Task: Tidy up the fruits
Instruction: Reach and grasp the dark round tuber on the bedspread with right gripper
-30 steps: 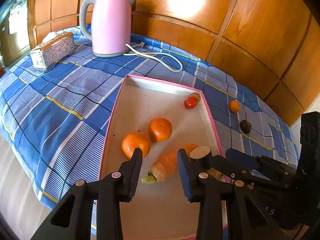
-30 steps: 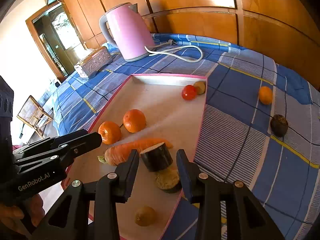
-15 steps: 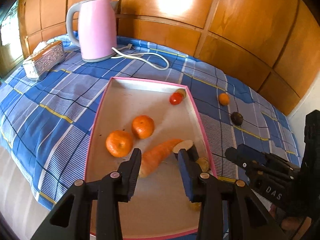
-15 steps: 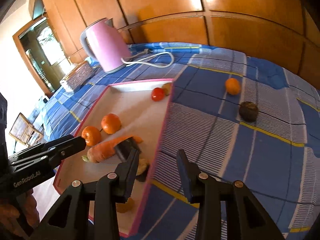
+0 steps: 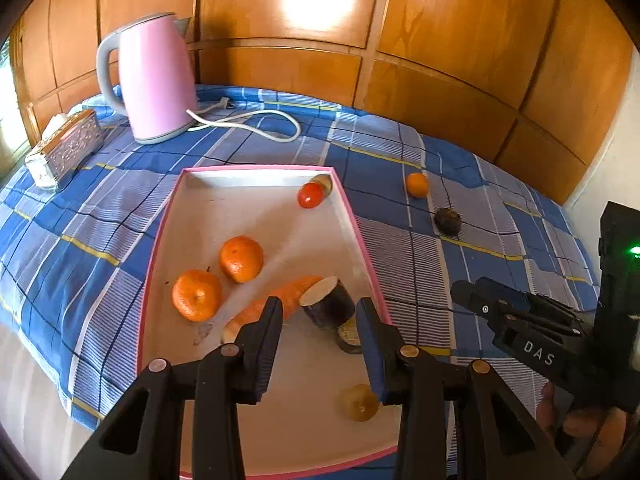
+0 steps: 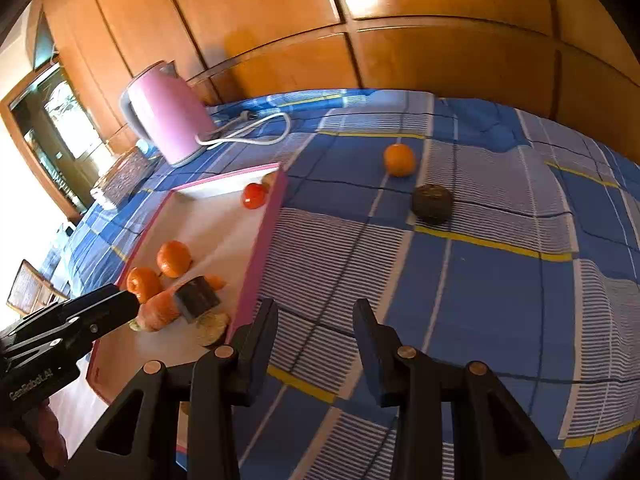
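Far left of left hand-held gripper (image 5: 320,344): silver box (image 5: 66,146), near end cut by glare; pink kettle (image 5: 154,78) w/ white cord (image 5: 256,120) behind it. All on blue checked cloth (image 5: 80,220); can't tell what lies under the cloth.

Left hand-held gripper: fingers spread wide, nothing held, hovering over near half of pink-rimmed tray (image 5: 160,232). Left of its fingers: two oranges (image 5: 218,276), apart from each other. Just ahead, between fingers: carrot (image 5: 276,300), leaf end hidden behind left finger, touching dark cut piece w/ pale face (image 5: 328,306). Second cut piece (image 5: 349,334) half hidden by right finger; type hard to tell. Below right finger: small yellowish round fruit (image 5: 360,402), partly covered. Far corner of tray: red tomato (image 5: 311,195) touching a brownish item (image 5: 323,182), mostly hidden behind it.

Right of tray, well ahead of right hand-held gripper (image 6: 316,344): small orange (image 6: 399,159) and dark round fruit (image 6: 432,203) on cloth, outside tray, near each other but apart. Dark fruit's type unclear.

Right hand-held gripper: fingers wide apart, empty, over bare cloth just right of tray rim. Tray's near end cut off by gripper body in right wrist view.
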Motion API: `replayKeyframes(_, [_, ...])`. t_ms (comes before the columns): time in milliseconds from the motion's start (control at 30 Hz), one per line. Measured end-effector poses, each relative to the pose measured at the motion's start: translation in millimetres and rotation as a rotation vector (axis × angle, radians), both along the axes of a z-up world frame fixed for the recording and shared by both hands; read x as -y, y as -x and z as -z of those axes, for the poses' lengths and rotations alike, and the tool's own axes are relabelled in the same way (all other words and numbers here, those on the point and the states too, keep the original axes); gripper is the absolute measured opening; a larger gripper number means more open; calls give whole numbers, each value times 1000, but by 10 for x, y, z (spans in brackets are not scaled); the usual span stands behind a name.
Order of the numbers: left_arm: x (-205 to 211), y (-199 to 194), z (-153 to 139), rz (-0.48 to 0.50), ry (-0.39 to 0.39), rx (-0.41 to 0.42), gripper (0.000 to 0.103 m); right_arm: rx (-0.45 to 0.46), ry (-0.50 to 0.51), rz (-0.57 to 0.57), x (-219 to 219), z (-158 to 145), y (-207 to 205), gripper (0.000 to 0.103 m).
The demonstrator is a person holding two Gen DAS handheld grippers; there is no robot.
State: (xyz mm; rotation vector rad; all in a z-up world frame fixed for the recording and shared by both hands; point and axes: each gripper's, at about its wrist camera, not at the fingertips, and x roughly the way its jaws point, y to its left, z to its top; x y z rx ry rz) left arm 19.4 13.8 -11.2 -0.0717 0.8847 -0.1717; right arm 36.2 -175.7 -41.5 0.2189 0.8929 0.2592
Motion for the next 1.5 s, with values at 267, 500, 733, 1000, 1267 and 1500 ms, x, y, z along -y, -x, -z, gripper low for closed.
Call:
replayKeyframes(267, [138,-48,19,36,-14,-6,39,-4,5,76,258,42,-50,39])
replayKeyframes(500, [236,-114,63,60,-23,-20,39,-3,24,115,425,113,-135,43])
replayKeyframes(733, [309,-201,117,73,-16,-40,39,-20,61,148,556,200,-338,45])
replayKeyframes(1000, [382,-274,177,87,-16,-61,39,-25,99,142,555,241,-520,45])
replayKeyframes(1267, [466,-356,179,104,-7,-71,41,-35,152,114,463,303,-800,45])
replayKeyframes(1500, [501,-376,212,110,-3,-88,43,-45,175,112,463,331,-1016,45])
